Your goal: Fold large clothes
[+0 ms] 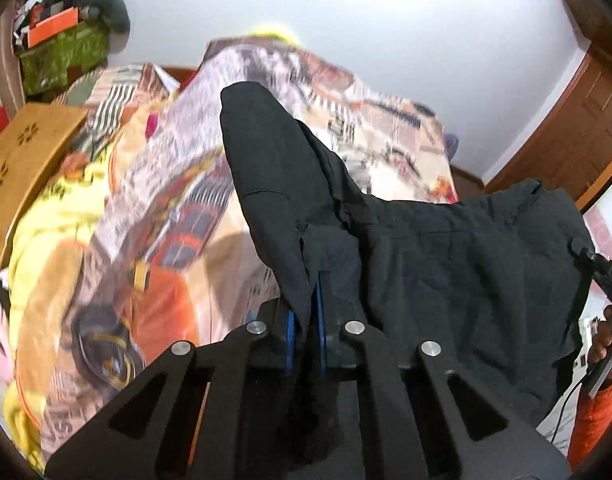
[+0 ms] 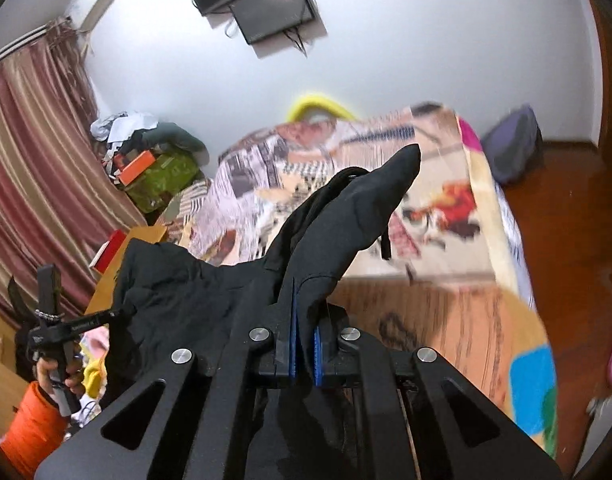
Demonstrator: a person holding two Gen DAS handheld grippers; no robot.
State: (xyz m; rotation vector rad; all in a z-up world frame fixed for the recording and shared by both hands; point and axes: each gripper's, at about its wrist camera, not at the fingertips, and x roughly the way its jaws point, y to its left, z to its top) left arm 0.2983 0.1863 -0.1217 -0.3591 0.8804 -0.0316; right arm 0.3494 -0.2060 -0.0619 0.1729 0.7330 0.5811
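I have one black garment (image 1: 446, 248) pinched at two places, and that is deliberate as I read it: a large piece only hangs straight if it is taken by two far-apart points along one edge, so each grip carries one end and the cloth sags between them.

My left hand-held gripper (image 1: 306, 312) is closed down on a fold of the dark fabric, its blue pads (image 1: 290, 336) nearly meeting with the cloth squeezed through. My right hand-held gripper (image 2: 305, 320) is clamped the same way on the other end, and a black drawstring (image 2: 384, 240) dangles off the flap that sticks up past it.

The garment hangs in the air above the near edge of the bed (image 2: 446, 280), off the patterned cover (image 1: 178, 184), not lying on it. I judge this the lift-and-spread step, with no fold made yet.

Counted: one garment in hand, two grippers, both gripping. Also one yellow cloth (image 1: 50, 216) along the left edge of the bed, one screen (image 2: 266, 8) on the wall, and one heap of clutter (image 2: 154, 164) by the curtain (image 2: 38, 168). An orange sleeve (image 2: 38, 412) shows at my left wrist.
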